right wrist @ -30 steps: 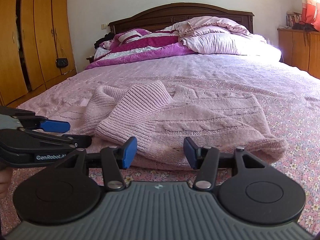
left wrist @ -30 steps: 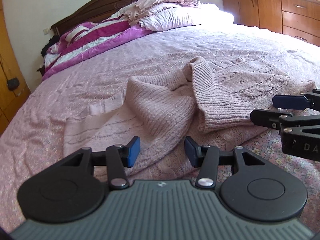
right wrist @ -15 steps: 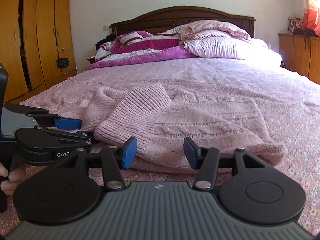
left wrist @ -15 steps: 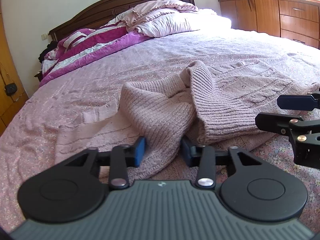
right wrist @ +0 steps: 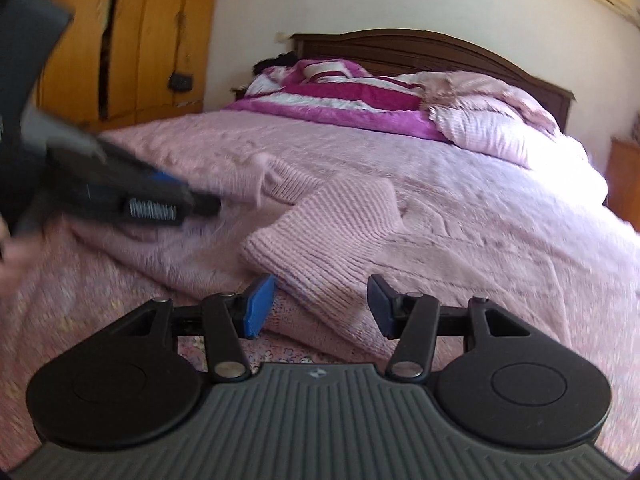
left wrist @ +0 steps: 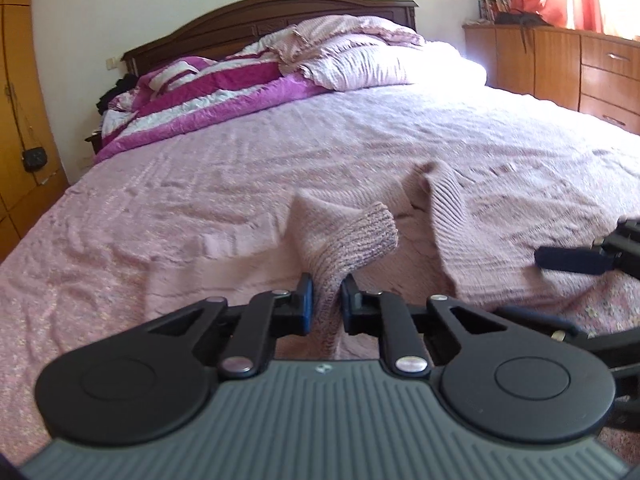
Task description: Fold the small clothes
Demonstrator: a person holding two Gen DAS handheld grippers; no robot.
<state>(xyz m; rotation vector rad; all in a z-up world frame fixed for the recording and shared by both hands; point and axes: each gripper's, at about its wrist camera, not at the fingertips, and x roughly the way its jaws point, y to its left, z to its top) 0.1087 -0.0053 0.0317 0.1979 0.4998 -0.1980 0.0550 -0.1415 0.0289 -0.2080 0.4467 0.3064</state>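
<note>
Left gripper pinching sweater sleeve, right gripper waiting open at the folded edge.

Pink knit sweater (left wrist: 460, 240) lies crumpled on the bed (left wrist: 200, 200), near edge. Left gripper (left wrist: 325, 300): jaws have just been closing, now clamped on the ribbed sleeve (left wrist: 352, 248), which runs up and away from it toward the sweater body. Right gripper (right wrist: 320, 304): about half open, holding nothing, folded sleeve cuff (right wrist: 320, 236) just ahead between its jaws, pads apparently not pressing it. Left is the working hand; likely carries the sleeve across.
</note>
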